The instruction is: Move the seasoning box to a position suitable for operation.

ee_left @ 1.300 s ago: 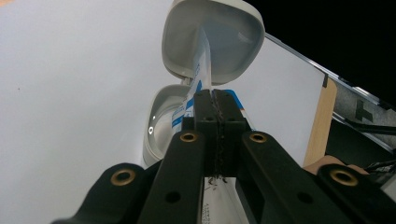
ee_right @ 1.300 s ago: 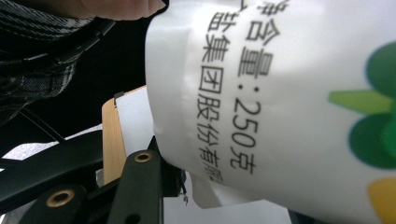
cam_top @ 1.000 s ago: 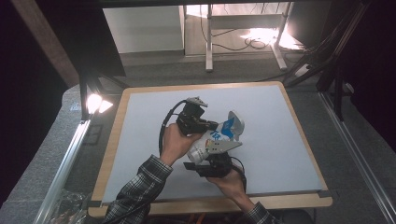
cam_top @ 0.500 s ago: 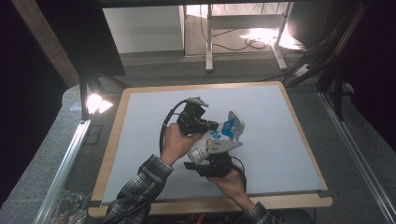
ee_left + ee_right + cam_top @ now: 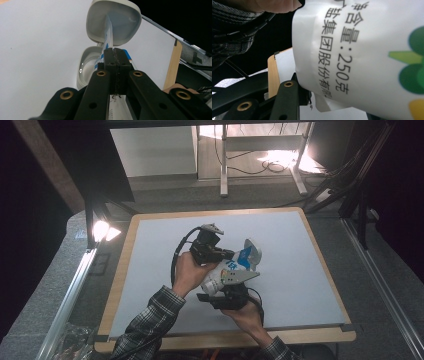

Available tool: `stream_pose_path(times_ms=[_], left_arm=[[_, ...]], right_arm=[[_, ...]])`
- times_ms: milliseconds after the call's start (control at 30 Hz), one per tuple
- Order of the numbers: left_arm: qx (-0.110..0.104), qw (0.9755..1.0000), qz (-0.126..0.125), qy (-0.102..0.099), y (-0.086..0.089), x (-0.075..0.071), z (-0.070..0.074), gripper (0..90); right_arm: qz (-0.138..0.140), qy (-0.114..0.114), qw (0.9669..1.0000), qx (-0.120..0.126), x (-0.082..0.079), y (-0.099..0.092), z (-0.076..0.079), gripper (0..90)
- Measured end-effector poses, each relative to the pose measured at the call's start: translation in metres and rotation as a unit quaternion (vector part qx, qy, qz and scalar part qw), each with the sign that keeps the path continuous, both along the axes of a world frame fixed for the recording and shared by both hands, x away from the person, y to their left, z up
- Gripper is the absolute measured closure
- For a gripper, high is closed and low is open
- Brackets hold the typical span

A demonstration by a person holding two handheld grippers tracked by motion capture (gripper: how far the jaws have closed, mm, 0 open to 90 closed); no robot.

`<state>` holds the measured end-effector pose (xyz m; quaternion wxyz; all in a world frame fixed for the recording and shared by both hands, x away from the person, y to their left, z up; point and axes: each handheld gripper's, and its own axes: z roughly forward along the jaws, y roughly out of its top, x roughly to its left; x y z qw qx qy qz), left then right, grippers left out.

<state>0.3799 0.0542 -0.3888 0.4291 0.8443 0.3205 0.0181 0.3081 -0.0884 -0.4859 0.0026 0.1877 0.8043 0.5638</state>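
White tabletop with a wooden rim carries the work. White plastic container with blue label and flip-open lid is held above it, long axis running from near-left to far-right. Right hand-held gripper clamps its body from below, jaws part open. Left hand-held gripper, fully closed, pinches a thin label edge beside the lid, nearer the open end.
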Motion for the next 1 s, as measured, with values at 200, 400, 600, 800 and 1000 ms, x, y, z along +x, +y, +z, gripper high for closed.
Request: stream_pose_path(times_ms=[200, 400, 600, 800, 1000], left_arm=[[-0.001, 1.0, 0.004, -0.003, -0.0003, -0.0009, 0.0009, 90.0], [-0.003, 1.0, 0.006, -0.004, -0.0002, -0.001, 0.0016, 90.0], [0.0, 1.0, 0.003, -0.005, 0.0004, -0.0008, 0.0029, 90.0], [0.0, 1.0, 0.003, -0.005, 0.0008, -0.0008, 0.003, 90.0], [-0.001, 1.0, 0.005, -0.005, 0.0005, -0.0011, 0.0035, 90.0]], right_arm=[[0.0, 0.001, 1.0, 0.002, -0.0002, 0.0002, 0.0, 60.0], [0.0, 0.0, 1.0, 0.003, -0.0002, 0.0001, 0.0004, 60.0], [-0.001, 0.0, 1.0, 0.005, -0.0004, -0.0001, 0.0012, 60.0], [-0.002, 0.0, 1.0, 0.006, -0.0008, 0.0005, 0.0013, 59.9], [-0.003, 0.002, 1.0, 0.007, -0.0009, 0.0011, 0.0017, 59.9]])
